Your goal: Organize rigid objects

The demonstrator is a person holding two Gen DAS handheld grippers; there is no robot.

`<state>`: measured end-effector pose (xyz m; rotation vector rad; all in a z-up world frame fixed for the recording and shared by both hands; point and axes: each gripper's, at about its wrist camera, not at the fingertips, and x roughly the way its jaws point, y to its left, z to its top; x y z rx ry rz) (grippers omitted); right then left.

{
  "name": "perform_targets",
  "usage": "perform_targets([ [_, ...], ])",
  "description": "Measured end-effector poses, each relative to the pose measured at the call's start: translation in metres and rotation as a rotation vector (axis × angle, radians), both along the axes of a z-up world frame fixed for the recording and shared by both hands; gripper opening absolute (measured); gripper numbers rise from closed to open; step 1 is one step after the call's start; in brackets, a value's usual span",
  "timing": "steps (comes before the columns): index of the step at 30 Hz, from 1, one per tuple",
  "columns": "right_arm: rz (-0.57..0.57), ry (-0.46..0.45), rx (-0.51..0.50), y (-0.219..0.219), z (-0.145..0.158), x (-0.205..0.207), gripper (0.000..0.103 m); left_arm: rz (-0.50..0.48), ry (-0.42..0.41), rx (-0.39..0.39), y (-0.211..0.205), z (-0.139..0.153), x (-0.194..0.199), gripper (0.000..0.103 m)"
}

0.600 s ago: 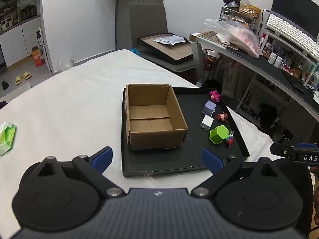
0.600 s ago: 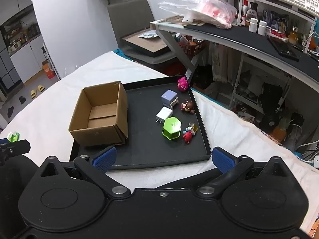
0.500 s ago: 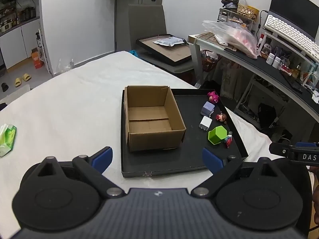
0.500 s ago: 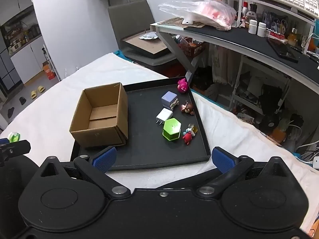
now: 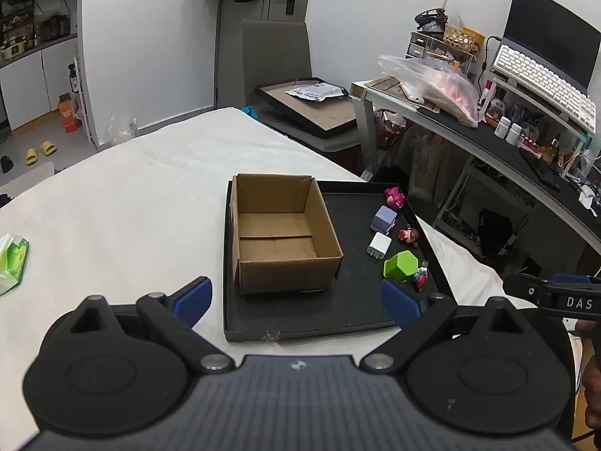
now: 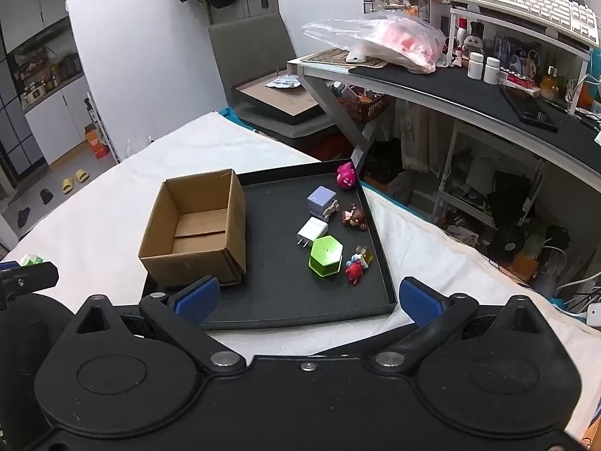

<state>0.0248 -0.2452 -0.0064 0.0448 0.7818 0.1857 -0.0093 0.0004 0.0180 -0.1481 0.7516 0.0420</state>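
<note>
Hovering both grippers spread and empty short of the black tray (image 6: 379, 263); small toys and chargers sit on its right side, green box (image 6: 325, 255) nearest my right gripper (image 6: 307, 300); cardboard box (image 5: 280, 233) faces my left gripper (image 5: 296, 298).

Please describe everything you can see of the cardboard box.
The cardboard box is plain brown corrugated card, rectangular, open at the top and empty, with the seam between its bottom flaps visible. It stands upright on the left part of the black tray, apart from the small items, and neither gripper touches it.
</note>
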Motion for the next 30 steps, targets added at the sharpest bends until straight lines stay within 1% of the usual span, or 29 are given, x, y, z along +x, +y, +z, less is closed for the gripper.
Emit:
perform_targets([
  [5, 0.013, -0.008, 0.0, -0.001, 0.0, -0.003, 0.103, 0.002, 0.011, 0.001, -0.001, 0.0, 0.0, 0.096],
  [8, 0.014, -0.01, 0.001, -0.001, 0.003, -0.002, 0.103, -0.027, 0.001, -0.029, -0.001, 0.0, -0.004, 0.096],
  [12, 0.015, -0.013, -0.001, 0.0, 0.001, -0.004, 0.103, -0.025, -0.003, -0.013, -0.005, 0.001, -0.004, 0.096],
  [21, 0.012, -0.017, -0.008, 0.001, 0.001, -0.005, 0.103, -0.021, -0.003, -0.026, -0.001, -0.002, -0.007, 0.096],
  [30, 0.014, -0.016, -0.005, 0.002, 0.001, -0.006, 0.103, -0.027, -0.016, -0.02, -0.002, 0.0, -0.01, 0.096],
])
